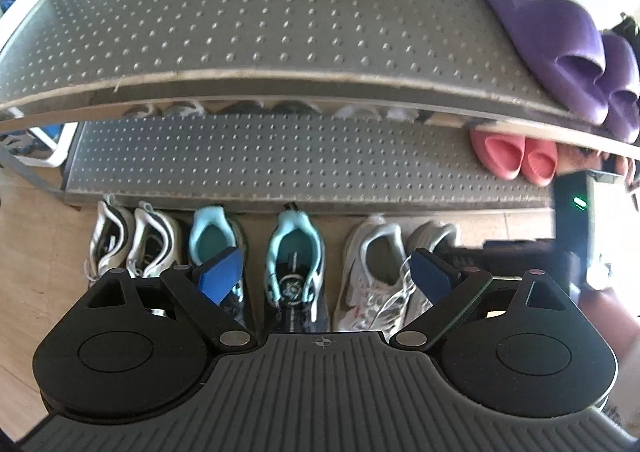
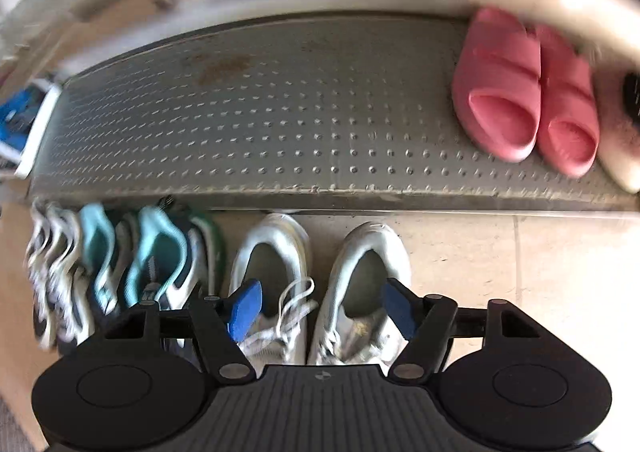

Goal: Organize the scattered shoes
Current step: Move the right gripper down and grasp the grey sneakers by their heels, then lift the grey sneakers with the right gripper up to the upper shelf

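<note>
Three pairs of sneakers stand in a row on the floor in front of a shoe rack: a white and black pair (image 1: 132, 242), a teal pair (image 1: 294, 264) and a white and grey pair (image 1: 376, 272). My left gripper (image 1: 326, 278) is open and empty above the teal pair. My right gripper (image 2: 320, 310) is open and empty above the white and grey pair (image 2: 320, 288); the teal pair (image 2: 160, 256) lies to its left. Pink slides (image 2: 524, 91) sit on the lower shelf, purple slides (image 1: 560, 55) on the upper shelf.
The shoe rack has studded grey shelves (image 1: 280, 155), the upper one (image 1: 260, 11) overhanging. More shoes (image 1: 240, 107) show at the back under the upper shelf. A white bin (image 1: 52, 147) stands left of the rack. The other gripper's black body (image 1: 568, 219) is at right.
</note>
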Motion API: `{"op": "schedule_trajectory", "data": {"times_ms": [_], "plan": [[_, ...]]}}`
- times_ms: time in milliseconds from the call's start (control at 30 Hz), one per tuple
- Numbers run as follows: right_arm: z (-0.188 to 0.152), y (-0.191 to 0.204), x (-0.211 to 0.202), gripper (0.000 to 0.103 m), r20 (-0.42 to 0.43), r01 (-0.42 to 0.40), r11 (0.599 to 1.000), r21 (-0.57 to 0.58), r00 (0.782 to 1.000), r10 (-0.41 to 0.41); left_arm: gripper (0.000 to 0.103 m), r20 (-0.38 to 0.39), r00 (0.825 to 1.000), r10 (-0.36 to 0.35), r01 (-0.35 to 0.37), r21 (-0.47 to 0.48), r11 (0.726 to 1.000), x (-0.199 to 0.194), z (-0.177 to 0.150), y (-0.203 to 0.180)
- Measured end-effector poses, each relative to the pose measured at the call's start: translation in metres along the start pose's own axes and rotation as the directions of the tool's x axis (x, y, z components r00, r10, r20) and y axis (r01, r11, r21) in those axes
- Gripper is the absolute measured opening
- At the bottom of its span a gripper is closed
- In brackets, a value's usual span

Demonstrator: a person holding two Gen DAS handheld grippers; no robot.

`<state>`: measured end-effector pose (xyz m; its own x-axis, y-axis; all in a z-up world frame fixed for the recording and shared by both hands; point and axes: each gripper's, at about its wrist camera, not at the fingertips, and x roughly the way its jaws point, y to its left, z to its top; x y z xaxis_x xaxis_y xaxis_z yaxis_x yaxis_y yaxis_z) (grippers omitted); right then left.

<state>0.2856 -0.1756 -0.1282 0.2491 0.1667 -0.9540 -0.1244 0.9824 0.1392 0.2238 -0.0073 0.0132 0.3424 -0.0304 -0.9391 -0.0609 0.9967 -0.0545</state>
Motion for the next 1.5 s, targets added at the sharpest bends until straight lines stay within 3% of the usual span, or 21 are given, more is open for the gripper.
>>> {"op": "schedule_trajectory", "data": {"times_ms": [167, 267, 367, 567, 600, 633, 733, 900, 1067, 1200, 1400, 1500], "plan": [[-0.002, -0.003, 0.04, 0.068, -0.058, 0.006, 1.0, 0.009, 0.998, -0.006, 0.095, -0.045, 0.997, 0.057, -0.056, 0.013, 0.998, 0.014, -0.003, 0.021], [-0.002, -0.004, 0.062, 0.068, -0.054, 0.022, 1.0, 0.003, 0.998, -0.021, 0.095, -0.052, 0.996, 0.071, -0.071, -0.001, 0.997, 0.016, -0.003, 0.03], [-0.001, -0.006, 0.079, 0.06, -0.025, 0.017, 1.0, 0.019, 1.0, -0.016, 0.095, -0.062, 0.995, 0.078, -0.08, -0.021, 0.997, 0.019, -0.003, 0.039], [-0.003, 0.004, 0.111, 0.071, 0.032, 0.095, 0.995, -0.034, 0.995, -0.094, 0.095, -0.062, 0.996, 0.068, -0.07, -0.033, 0.997, 0.02, 0.0, 0.041], [-0.005, 0.005, 0.111, 0.061, 0.044, 0.095, 0.995, -0.041, 0.995, -0.093, 0.095, -0.058, 0.996, 0.067, -0.069, -0.032, 0.997, 0.019, 0.001, 0.04], [-0.007, 0.006, 0.108, 0.032, 0.057, 0.082, 0.996, -0.044, 0.995, -0.079, 0.095, -0.055, 0.996, 0.068, -0.07, -0.032, 0.997, 0.018, 0.002, 0.039], [-0.017, 0.01, 0.077, 0.025, 0.111, 0.04, 0.998, -0.042, 0.993, -0.035, 0.095, -0.04, 0.997, 0.065, -0.067, -0.043, 0.997, 0.013, 0.006, 0.039], [-0.043, 0.017, 0.003, 0.024, 0.217, 0.017, 0.998, -0.053, 0.976, -0.005, 0.095, 0.049, 0.998, 0.049, -0.046, -0.061, 0.997, -0.017, 0.009, 0.04], [-0.076, 0.022, -0.104, 0.024, 0.383, 0.0, 1.0, -0.029, 0.924, 0.011, 0.095, 0.136, 0.99, 0.047, -0.035, -0.092, 0.995, -0.05, 0.005, 0.046], [-0.082, 0.038, -0.17, 0.024, 0.454, 0.016, 0.998, -0.056, 0.891, 0.011, 0.095, 0.215, 0.976, 0.047, -0.023, -0.114, 0.993, -0.084, -0.003, 0.057], [-0.051, 0.064, -0.232, 0.024, 0.55, 0.016, 0.996, -0.09, 0.835, 0.036, 0.095, 0.241, 0.968, 0.067, -0.022, -0.186, 0.982, -0.096, -0.003, 0.086], [-0.002, 0.086, -0.246, 0.024, 0.604, 0.047, 0.991, -0.122, 0.796, 0.037, 0.095, 0.233, 0.971, 0.06, -0.009, -0.214, 0.977, -0.093, 0.004, 0.102]]}}
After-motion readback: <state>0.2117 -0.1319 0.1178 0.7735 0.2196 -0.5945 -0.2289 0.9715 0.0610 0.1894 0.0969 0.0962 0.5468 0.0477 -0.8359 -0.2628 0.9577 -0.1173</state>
